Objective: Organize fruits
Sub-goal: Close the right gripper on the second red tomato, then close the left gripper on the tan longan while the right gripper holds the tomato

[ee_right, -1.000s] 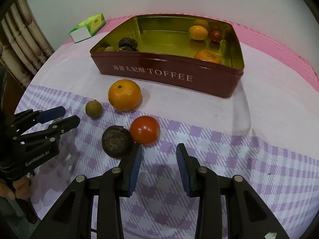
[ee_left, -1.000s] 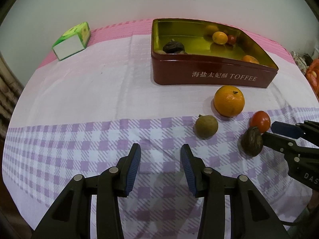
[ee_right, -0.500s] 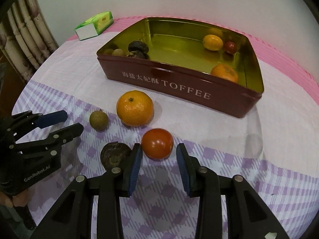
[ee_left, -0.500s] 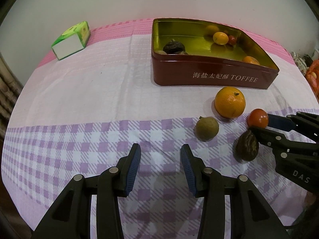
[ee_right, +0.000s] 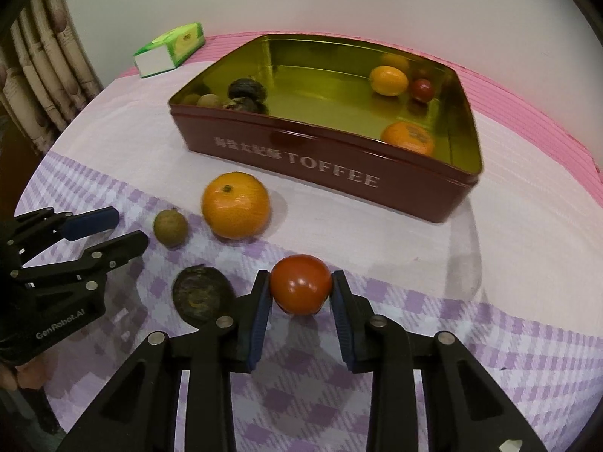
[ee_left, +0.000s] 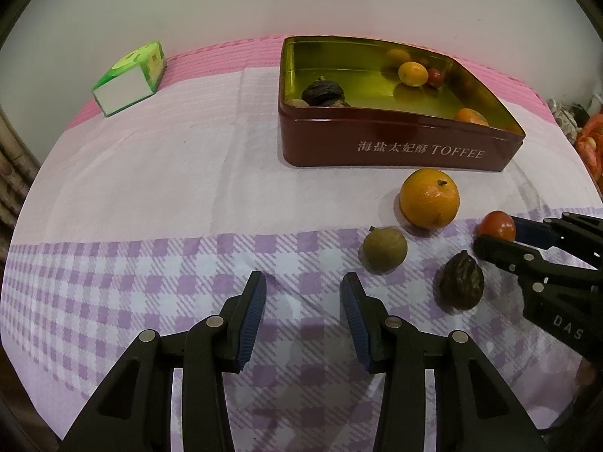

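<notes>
A dark red toffee tin (ee_right: 414,188) (ee_left: 414,150) stands at the back of the table with several fruits inside. In front of it lie a large orange (ee_right: 235,205) (ee_left: 429,197), a small green-brown fruit (ee_right: 170,227) (ee_left: 385,249), a dark wrinkled fruit (ee_right: 201,293) (ee_left: 461,286) and a red tomato (ee_right: 300,284) (ee_left: 497,226). My right gripper (ee_right: 300,290) has its jaws on both sides of the tomato, touching it, on the cloth. My left gripper (ee_left: 303,293) is open and empty, left of the green-brown fruit.
A green and white carton (ee_left: 130,79) (ee_right: 169,51) lies at the back left. The table has a pink and purple checked cloth (ee_left: 150,282). A curtain (ee_right: 41,75) hangs at the left. The wall is close behind the tin.
My right gripper has moved forward past the dark wrinkled fruit and now has the tomato between its jaws. The left gripper has barely moved.
</notes>
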The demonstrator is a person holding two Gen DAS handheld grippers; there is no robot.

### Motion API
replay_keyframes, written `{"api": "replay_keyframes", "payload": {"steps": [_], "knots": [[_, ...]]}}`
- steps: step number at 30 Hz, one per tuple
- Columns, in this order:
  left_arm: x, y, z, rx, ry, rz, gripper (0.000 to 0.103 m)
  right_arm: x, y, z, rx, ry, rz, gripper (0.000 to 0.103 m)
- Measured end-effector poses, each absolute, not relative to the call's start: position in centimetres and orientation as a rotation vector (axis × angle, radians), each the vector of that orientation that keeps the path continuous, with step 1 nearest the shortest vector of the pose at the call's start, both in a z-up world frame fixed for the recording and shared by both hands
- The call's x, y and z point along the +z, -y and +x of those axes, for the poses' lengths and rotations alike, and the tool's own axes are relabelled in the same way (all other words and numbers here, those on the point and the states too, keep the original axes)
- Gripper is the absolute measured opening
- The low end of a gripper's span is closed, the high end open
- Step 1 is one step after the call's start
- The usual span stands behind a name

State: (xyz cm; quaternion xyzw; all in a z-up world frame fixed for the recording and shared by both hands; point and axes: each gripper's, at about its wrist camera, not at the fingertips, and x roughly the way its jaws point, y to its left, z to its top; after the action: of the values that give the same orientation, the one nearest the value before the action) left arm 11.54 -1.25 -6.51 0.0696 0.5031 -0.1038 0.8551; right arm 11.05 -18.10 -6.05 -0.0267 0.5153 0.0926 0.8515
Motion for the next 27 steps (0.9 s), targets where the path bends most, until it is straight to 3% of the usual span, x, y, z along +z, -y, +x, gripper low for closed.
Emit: {"api": "replay_keyframes", "payload": {"steps": [27], "knots": [[-6.4, 3.5, 11.1, -0.299, -1.043, 0.156, 0.044, -6.1, 24.2, 10.0, 0.064, -1.086, 0.030, 0.029]]}}
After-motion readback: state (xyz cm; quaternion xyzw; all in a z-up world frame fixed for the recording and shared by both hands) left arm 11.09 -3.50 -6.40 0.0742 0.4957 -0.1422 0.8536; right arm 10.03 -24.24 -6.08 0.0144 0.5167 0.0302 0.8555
